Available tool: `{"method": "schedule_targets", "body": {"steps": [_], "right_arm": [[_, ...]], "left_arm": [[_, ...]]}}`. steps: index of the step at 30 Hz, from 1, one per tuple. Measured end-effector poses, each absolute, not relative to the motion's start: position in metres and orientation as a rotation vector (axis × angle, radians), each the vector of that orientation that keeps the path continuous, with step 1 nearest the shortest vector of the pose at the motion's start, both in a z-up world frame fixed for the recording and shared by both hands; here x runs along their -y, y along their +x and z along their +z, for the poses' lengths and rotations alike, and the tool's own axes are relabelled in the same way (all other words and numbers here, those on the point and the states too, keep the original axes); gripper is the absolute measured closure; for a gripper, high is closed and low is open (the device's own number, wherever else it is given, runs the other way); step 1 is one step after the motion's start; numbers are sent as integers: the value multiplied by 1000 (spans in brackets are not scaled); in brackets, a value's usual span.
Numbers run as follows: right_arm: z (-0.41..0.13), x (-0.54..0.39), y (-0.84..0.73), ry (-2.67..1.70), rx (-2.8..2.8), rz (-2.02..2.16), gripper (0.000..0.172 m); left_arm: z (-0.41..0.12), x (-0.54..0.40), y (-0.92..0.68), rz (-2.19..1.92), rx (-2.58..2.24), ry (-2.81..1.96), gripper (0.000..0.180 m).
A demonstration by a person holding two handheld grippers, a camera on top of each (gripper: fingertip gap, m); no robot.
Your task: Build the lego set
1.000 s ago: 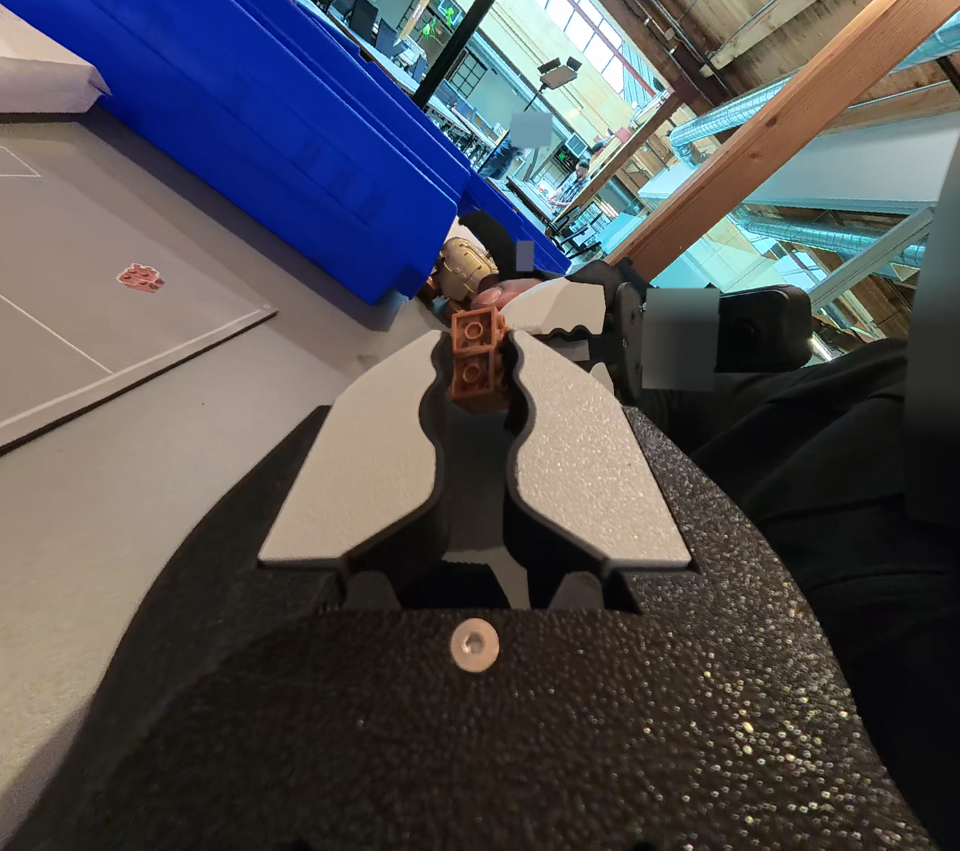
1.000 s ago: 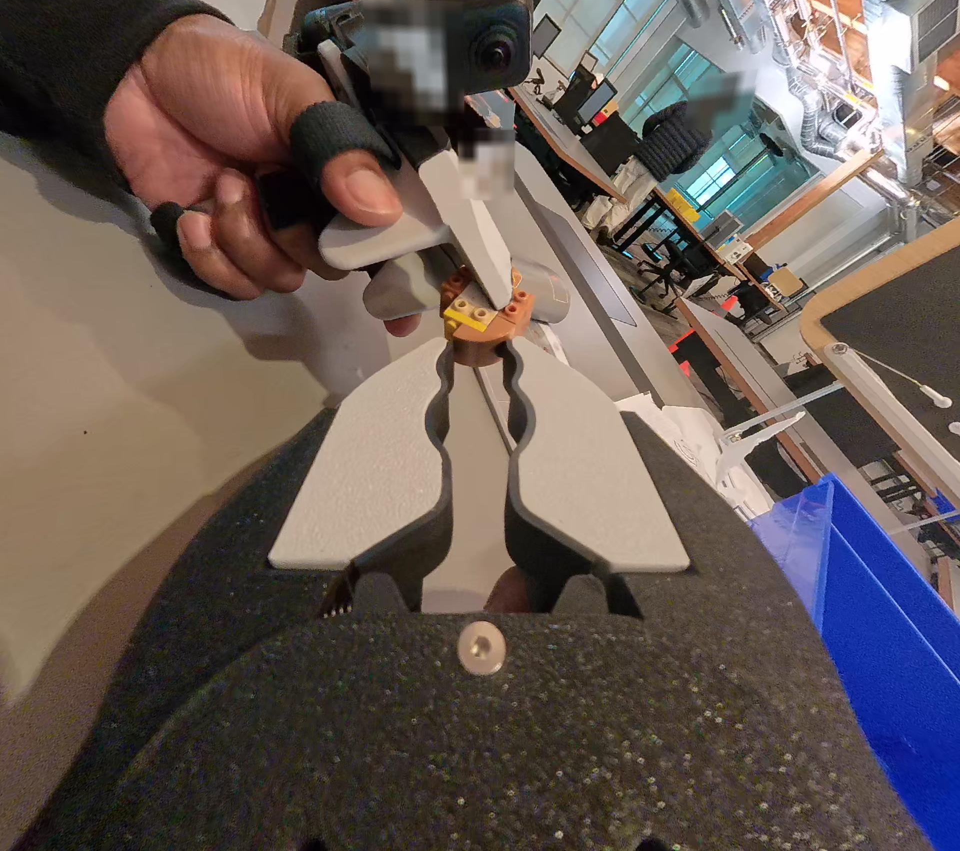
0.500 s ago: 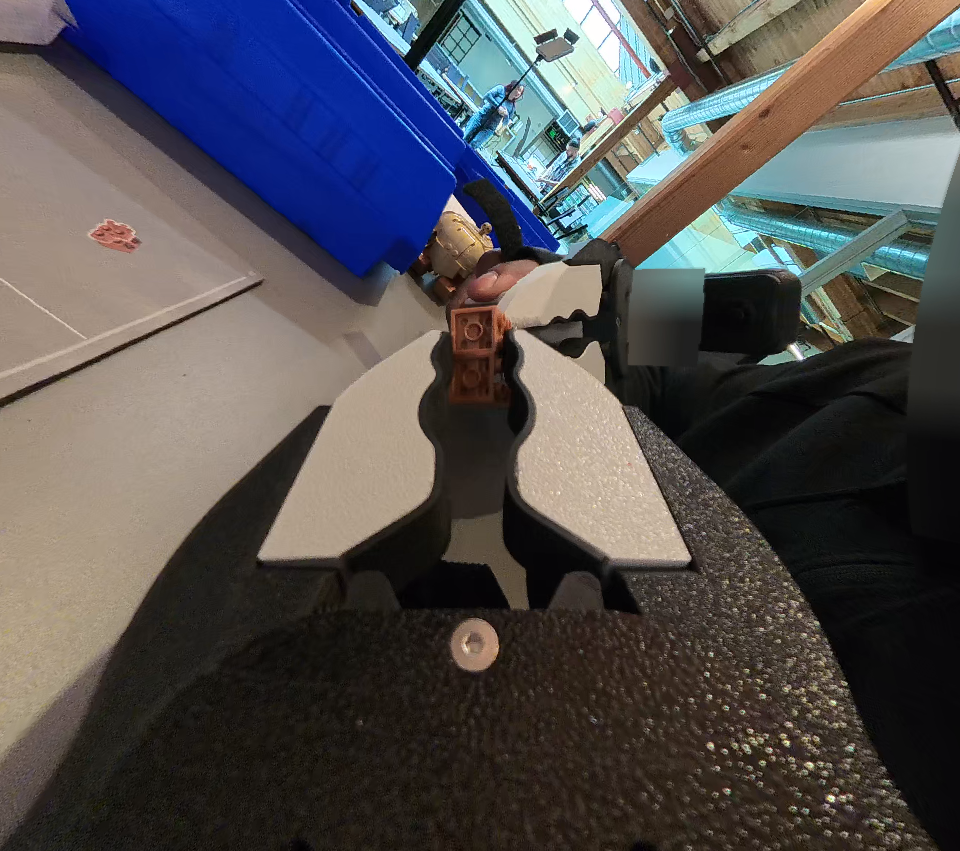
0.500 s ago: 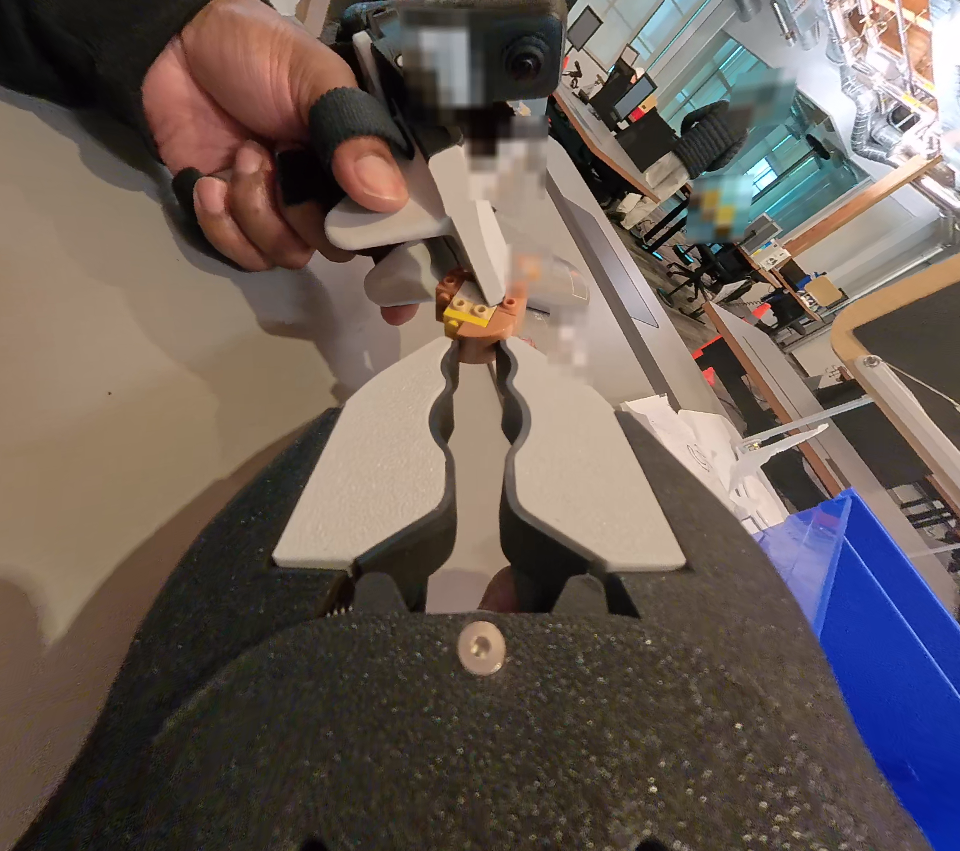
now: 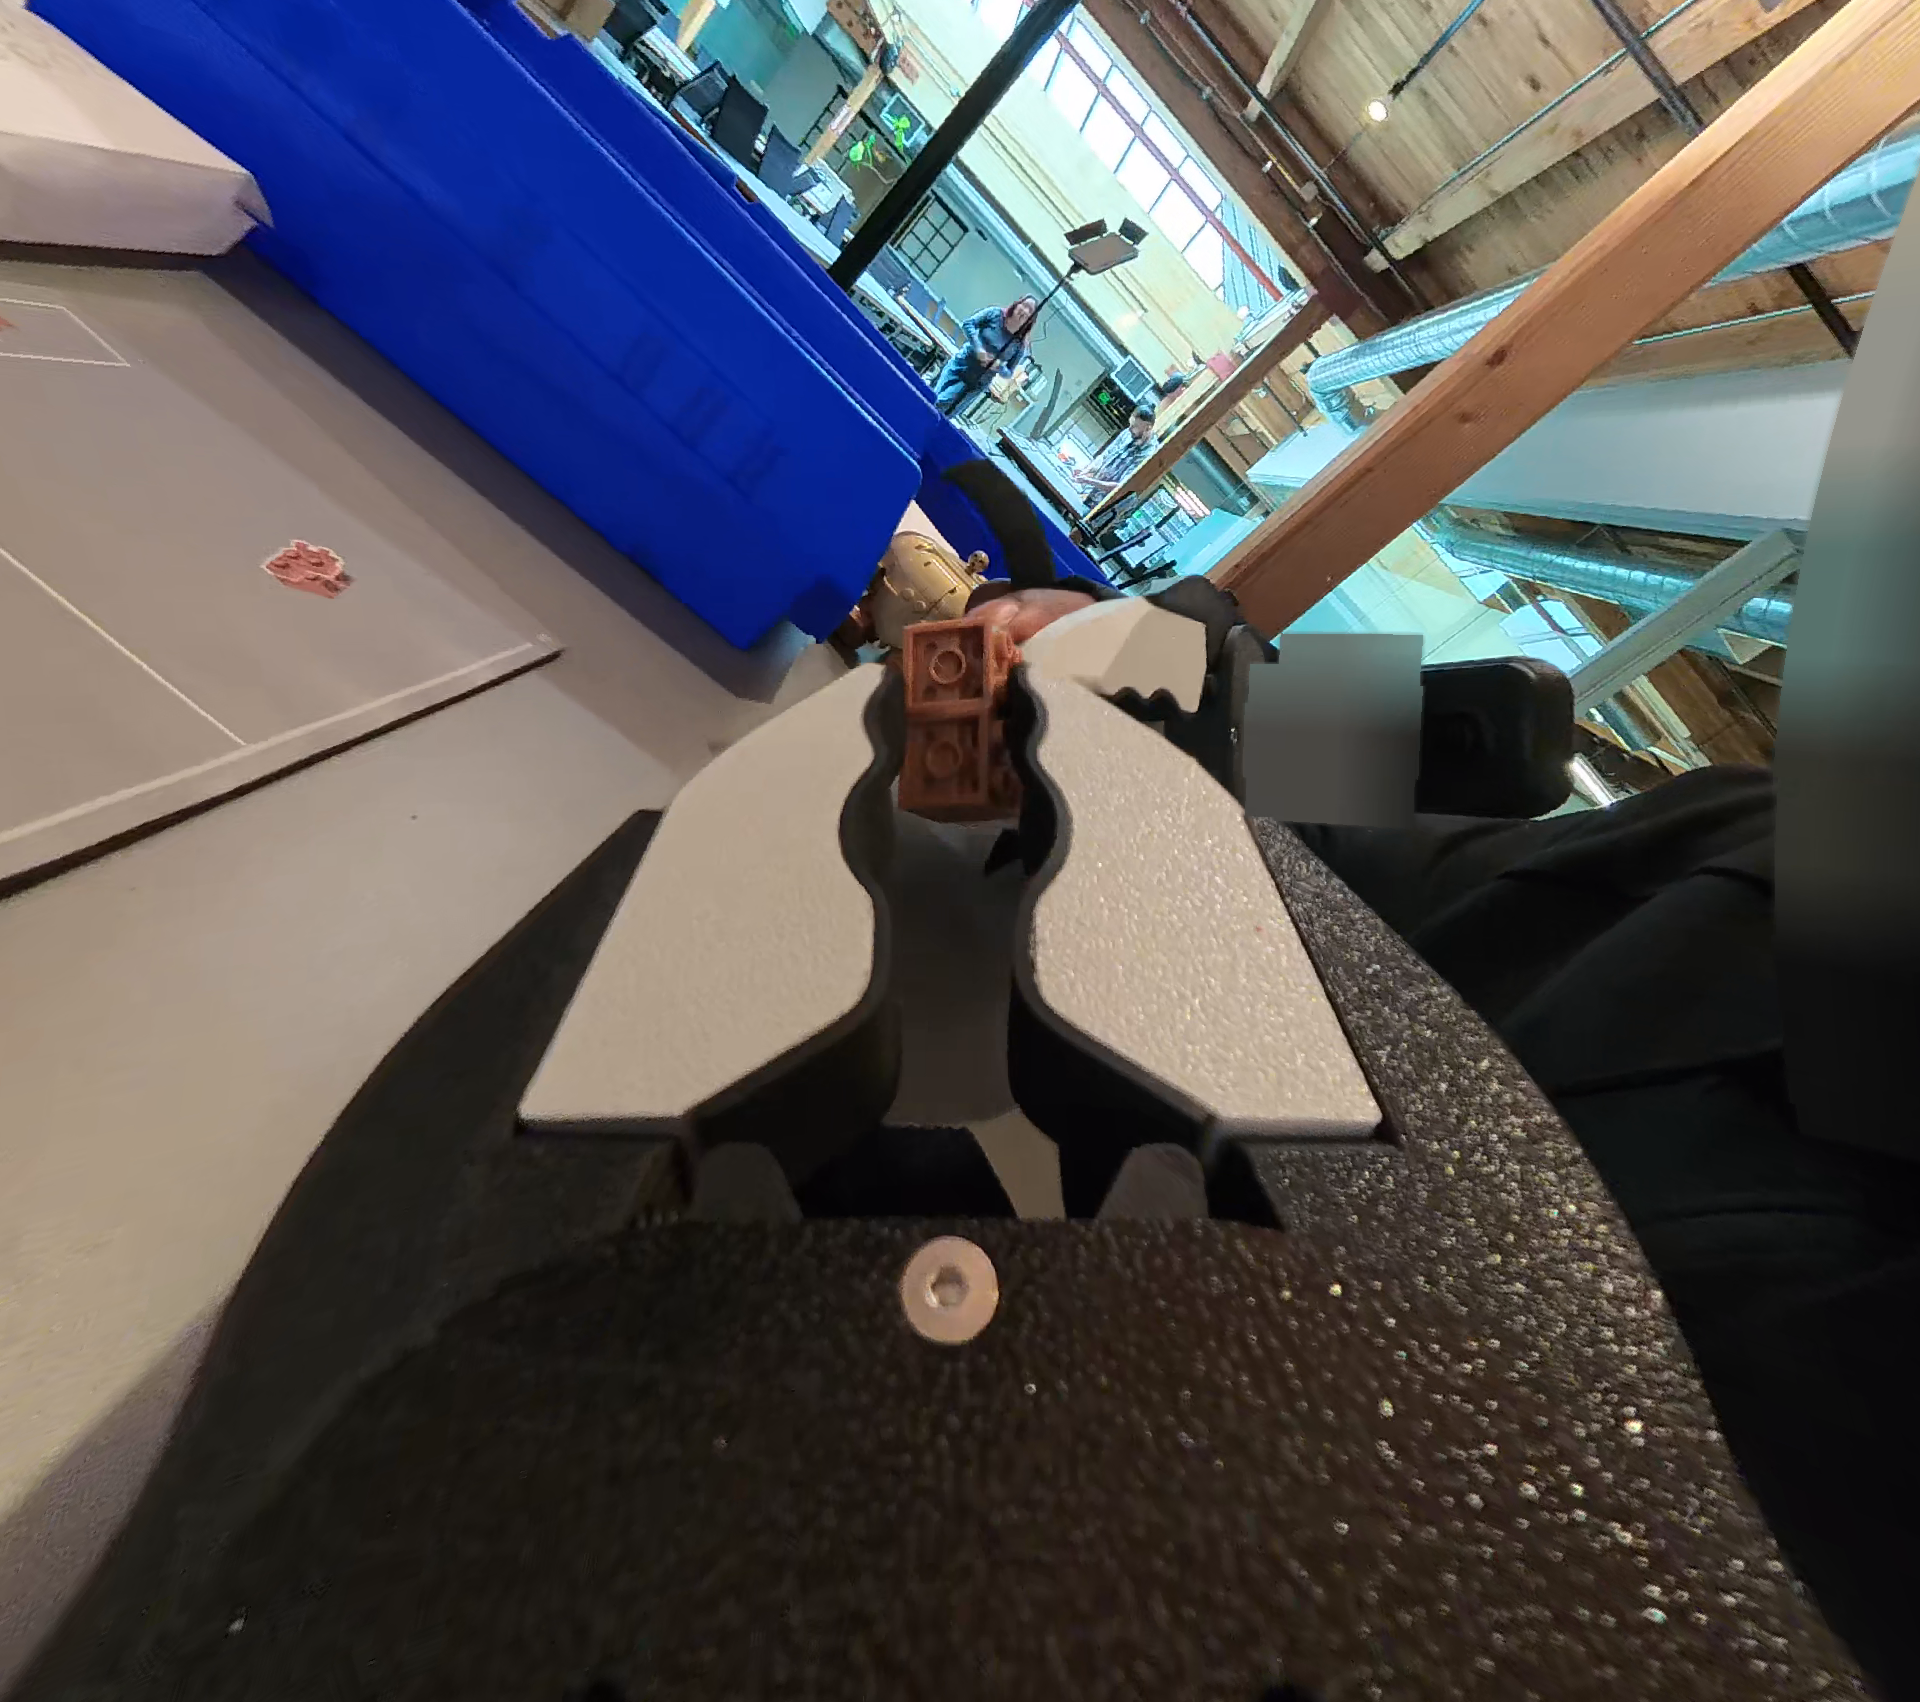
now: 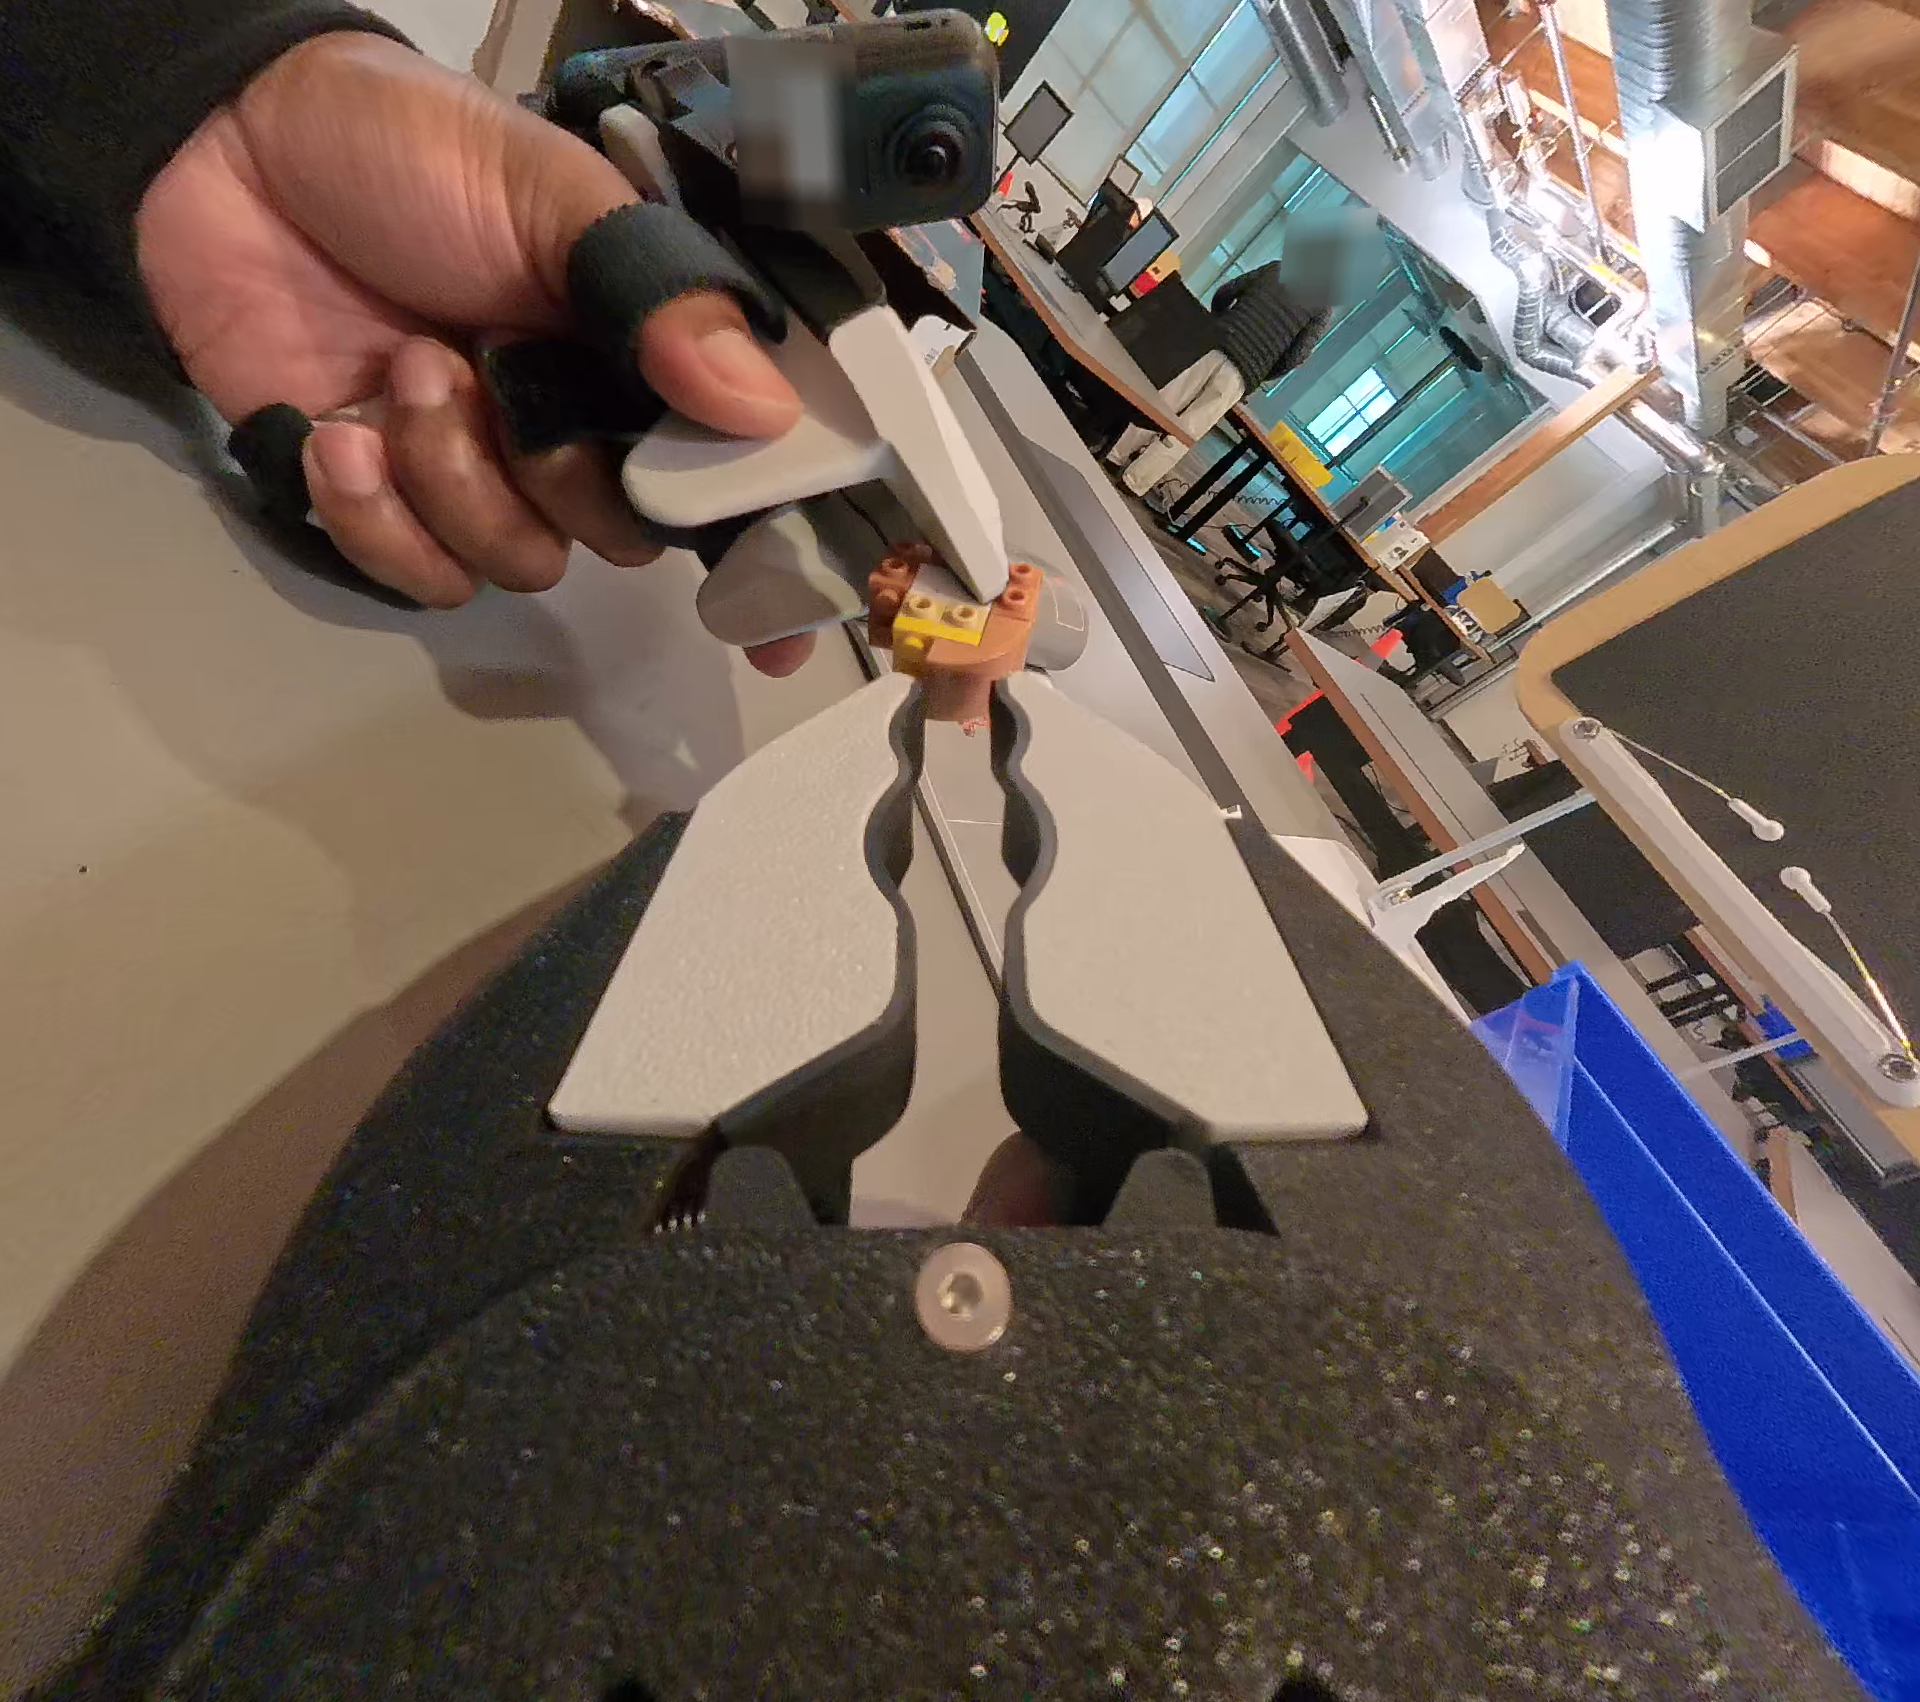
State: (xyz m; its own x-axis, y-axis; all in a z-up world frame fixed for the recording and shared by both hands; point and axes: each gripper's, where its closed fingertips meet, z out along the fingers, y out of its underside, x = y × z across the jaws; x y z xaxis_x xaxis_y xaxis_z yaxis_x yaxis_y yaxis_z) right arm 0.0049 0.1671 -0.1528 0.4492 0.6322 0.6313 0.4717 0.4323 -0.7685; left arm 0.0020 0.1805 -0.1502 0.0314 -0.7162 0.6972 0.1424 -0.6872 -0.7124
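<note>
On my left wrist view, my left gripper (image 5: pixel 951 722) is pinching a small brown brick assembly (image 5: pixel 948 722) at its fingertips, both pads pressed against its sides, with the hollow undersides of two stacked plates facing me. The right gripper's grey finger (image 5: pixel 1117 650) comes in from the right and meets the same assembly at its top edge, a fingertip of the hand showing just behind it. Off to the left, a small pink brick piece (image 5: pixel 304 566) lies on the grey mat (image 5: pixel 156 665), and a blue bin (image 5: pixel 499 281) runs along the mat's far side, with a tan toy figure (image 5: pixel 920 587) beside the bin's near corner. On my right wrist view, my right gripper (image 6: pixel 961 702) is closed on the rounded brown base of the assembly (image 6: pixel 956 629), which carries a yellow plate (image 6: pixel 935 618) on top. The left gripper's fingers (image 6: pixel 935 489) clamp the assembly from above, held by a hand (image 6: pixel 416 333) in a dark sleeve. A blue bin (image 6: pixel 1714 1237) sits at lower right.
</note>
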Motion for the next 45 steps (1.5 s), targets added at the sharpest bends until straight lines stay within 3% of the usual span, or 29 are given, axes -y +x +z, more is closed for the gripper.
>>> {"method": "schedule_targets", "body": {"steps": [22,36,45], "right_arm": [[-153,-161,5,-1222,1194,249,161],[-132,-149,5,-1435,920,1094,154],[-123,-141,3,-1398,898,1180,157]], "left_arm": [[-149,-171,6,-1714,-695,-1659,161],[-120,-156,0,-1263,-972,-1216,162],[-115,-148,0,-1255,-978,-1095,162]]}}
